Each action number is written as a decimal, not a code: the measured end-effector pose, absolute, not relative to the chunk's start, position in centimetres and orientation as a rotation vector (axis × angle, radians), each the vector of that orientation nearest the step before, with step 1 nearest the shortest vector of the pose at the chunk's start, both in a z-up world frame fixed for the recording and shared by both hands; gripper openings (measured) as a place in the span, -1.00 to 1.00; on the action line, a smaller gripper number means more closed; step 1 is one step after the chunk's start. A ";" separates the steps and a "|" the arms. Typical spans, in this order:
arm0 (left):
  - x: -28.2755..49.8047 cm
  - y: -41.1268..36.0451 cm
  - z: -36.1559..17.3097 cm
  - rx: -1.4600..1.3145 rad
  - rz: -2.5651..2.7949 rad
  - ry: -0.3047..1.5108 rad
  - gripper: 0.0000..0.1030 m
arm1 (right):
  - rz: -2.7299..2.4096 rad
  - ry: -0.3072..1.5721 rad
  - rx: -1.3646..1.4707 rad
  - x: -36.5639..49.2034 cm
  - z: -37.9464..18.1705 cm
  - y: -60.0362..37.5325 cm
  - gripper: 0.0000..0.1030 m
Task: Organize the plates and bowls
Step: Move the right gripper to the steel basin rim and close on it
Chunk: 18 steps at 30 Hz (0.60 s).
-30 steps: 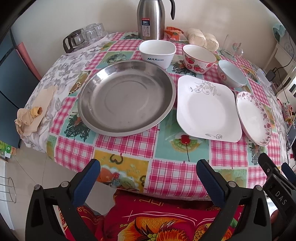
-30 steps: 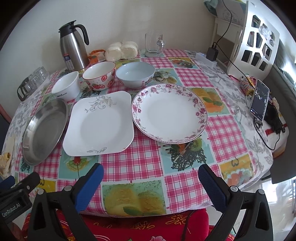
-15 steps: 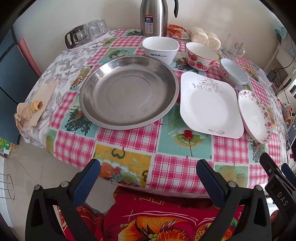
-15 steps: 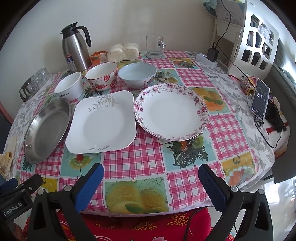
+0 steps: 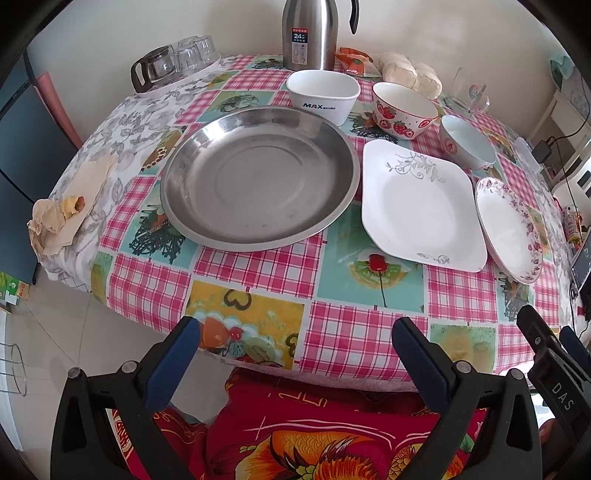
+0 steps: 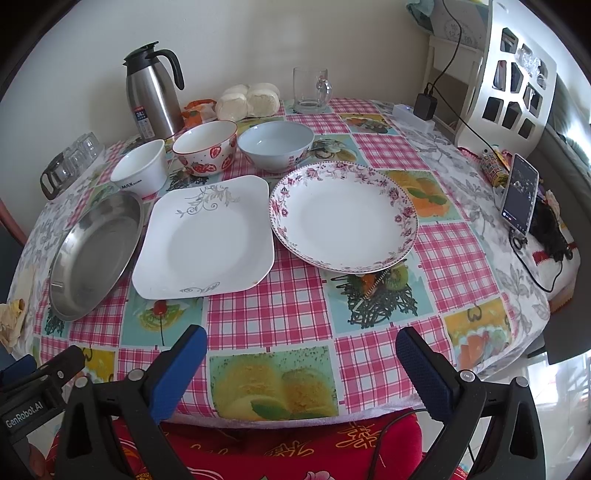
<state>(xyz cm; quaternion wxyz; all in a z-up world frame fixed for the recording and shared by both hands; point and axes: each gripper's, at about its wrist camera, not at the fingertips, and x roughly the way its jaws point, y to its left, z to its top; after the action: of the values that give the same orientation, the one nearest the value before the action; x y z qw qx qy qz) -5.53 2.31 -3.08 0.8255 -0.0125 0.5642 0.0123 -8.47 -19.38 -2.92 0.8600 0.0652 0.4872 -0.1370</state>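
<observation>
On the checked tablecloth lie a round steel plate (image 5: 258,181) (image 6: 94,251), a square white plate (image 5: 417,203) (image 6: 207,236) and a flower-rimmed round plate (image 5: 508,229) (image 6: 343,214), side by side. Behind them stand a white MAX bowl (image 5: 323,94) (image 6: 142,168), a strawberry bowl (image 5: 404,109) (image 6: 207,147) and a pale blue bowl (image 5: 467,142) (image 6: 275,144). My left gripper (image 5: 295,332) is open at the near table edge, in front of the steel plate. My right gripper (image 6: 301,339) is open too, below the floral plate, holding nothing.
A steel thermos (image 5: 310,33) (image 6: 151,99), buns (image 6: 247,101), a glass mug (image 6: 310,90) and a tray of glasses (image 5: 173,62) line the back. A phone (image 6: 519,194) and cables lie at the right. Crumpled paper (image 5: 55,218) sits at the left edge.
Both grippers have moved forward toward the table, so the plates and bowls sit a little nearer and lower in view. Both stay open; nothing on the table has moved.
</observation>
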 end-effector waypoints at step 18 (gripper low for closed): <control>1.4 11.3 -2.5 -0.235 0.143 1.138 1.00 | -0.077 0.981 0.038 -1.2 -2.3 -15.0 1.00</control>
<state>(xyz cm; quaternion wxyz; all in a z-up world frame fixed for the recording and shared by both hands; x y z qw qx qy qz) 1.36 11.33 -2.46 0.8336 -0.1111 0.5369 0.0676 -1.20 -15.01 -2.33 0.8812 0.0182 0.4709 -0.0370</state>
